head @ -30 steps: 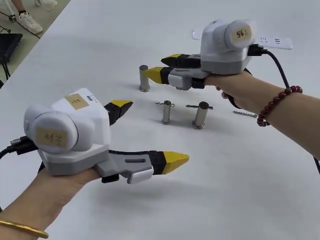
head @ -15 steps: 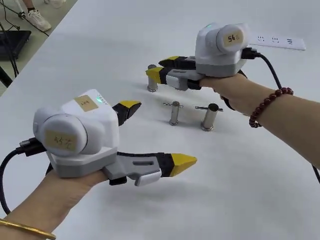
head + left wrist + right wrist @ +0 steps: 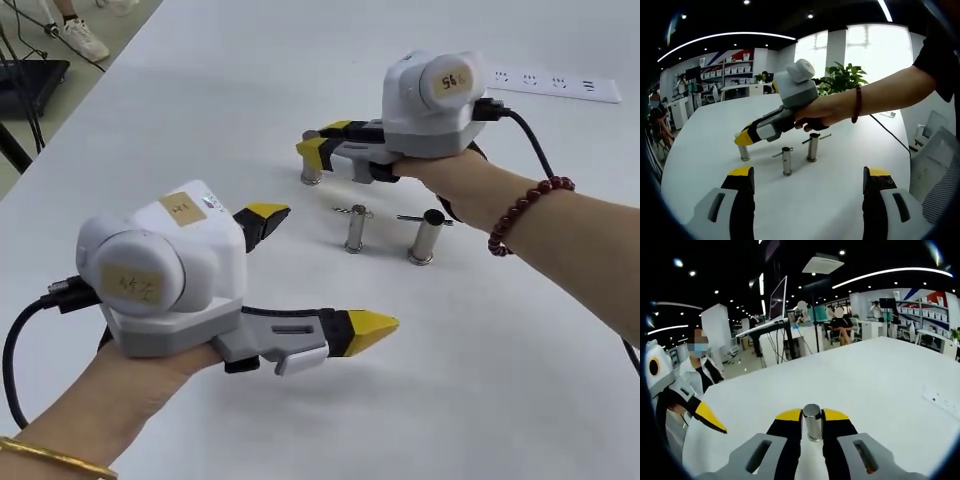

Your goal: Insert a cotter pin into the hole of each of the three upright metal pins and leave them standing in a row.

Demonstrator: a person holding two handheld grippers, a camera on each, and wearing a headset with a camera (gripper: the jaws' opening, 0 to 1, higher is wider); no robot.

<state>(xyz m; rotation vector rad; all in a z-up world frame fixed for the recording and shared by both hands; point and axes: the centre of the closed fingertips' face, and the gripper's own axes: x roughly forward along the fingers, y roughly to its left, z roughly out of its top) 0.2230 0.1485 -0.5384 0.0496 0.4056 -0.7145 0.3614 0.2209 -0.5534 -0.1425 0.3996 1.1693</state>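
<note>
metal pins [image 3: 355, 228] in a row on table [image 3: 500, 400] | leftmost pin [image 3: 312, 176] between right gripper [image 3: 322, 142] jaws | power strip [image 3: 555, 84] behind

Lighting: bright, even, from ceiling strips [image 3: 730, 34] above me; shadows soft. My gripper views: fisheye-bent edges, background blurred

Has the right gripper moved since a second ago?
Yes. In the head view the right gripper slid left toward the far pin, which now stands between its jaws.

We see the middle pin [image 3: 355, 232] and right pin [image 3: 426, 240] upright on the bench [image 3: 480, 380], a cotter pin [image 3: 345, 210] through each — the left pin [image 3: 311, 174] upright too.
</note>
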